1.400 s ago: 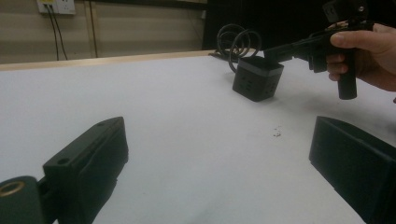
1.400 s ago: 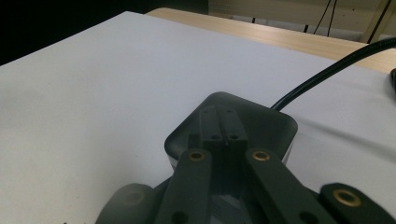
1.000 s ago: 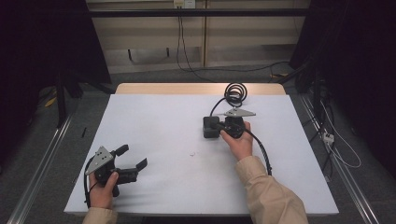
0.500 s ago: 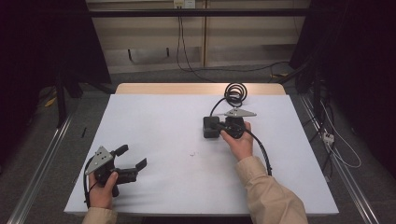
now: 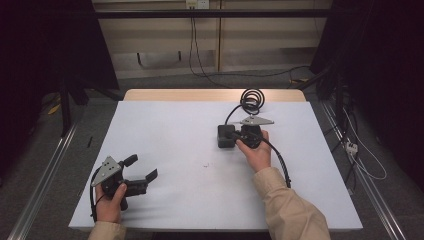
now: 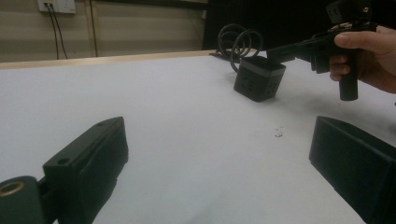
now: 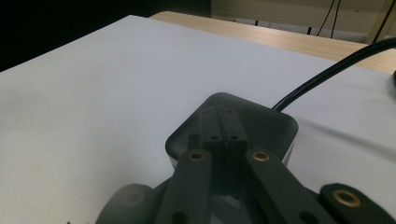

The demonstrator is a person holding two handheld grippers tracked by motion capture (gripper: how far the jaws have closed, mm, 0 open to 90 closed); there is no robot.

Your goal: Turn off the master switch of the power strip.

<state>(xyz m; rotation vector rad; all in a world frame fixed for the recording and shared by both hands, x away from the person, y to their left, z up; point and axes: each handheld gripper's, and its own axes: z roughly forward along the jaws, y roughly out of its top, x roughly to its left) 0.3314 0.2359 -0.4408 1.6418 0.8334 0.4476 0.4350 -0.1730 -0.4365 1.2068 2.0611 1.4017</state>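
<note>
Nothing has moved since the earlier frame. My right claw (image 5: 231, 136) sits with its jaws pressed together over the top of the black box (image 5: 225, 136), which rests on the white table (image 5: 175, 130) just in front of the coiled cable (image 5: 251, 100). Well away from the box, my left claw (image 5: 141, 168) gapes wide, empty, near the table's near-left corner.

White desk (image 5: 180, 135). Left gripper (image 5: 141, 173) near-left, jaws spread. Right gripper (image 5: 231, 136) right of centre, over black box (image 5: 226, 136); coiled cable (image 5: 251, 100) beyond.
</note>
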